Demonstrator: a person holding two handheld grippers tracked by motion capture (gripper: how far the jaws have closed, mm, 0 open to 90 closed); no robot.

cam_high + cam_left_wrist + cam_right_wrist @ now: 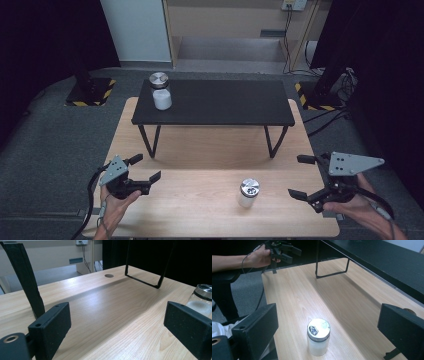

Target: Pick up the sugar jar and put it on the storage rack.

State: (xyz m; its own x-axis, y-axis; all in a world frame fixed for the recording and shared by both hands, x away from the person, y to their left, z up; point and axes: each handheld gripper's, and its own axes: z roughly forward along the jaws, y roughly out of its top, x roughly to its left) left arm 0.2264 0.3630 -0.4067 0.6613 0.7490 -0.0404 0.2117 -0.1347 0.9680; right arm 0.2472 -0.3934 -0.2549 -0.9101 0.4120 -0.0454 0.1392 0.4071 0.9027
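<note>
Item 1, left gripper (145, 168): I hold it at the near left edge of the surface (200, 150), black jaws spread wide, gripping nothing.

Item 2, surface: pale wood, straight grain, smooth with a soft sheen; a black shelf (215, 102) on thin metal legs stands on its far half.

Item 3, near jar (248, 193): cylindrical, frosted white body, shiny round metal lid; upright on the wood, between my two grippers, nearer the right jaws, touching neither.

Item 4, right gripper (301, 176): jaws wide apart, gripping nothing.

Item 5, far jar (161, 91): same type, on the shelf's left end.
</note>
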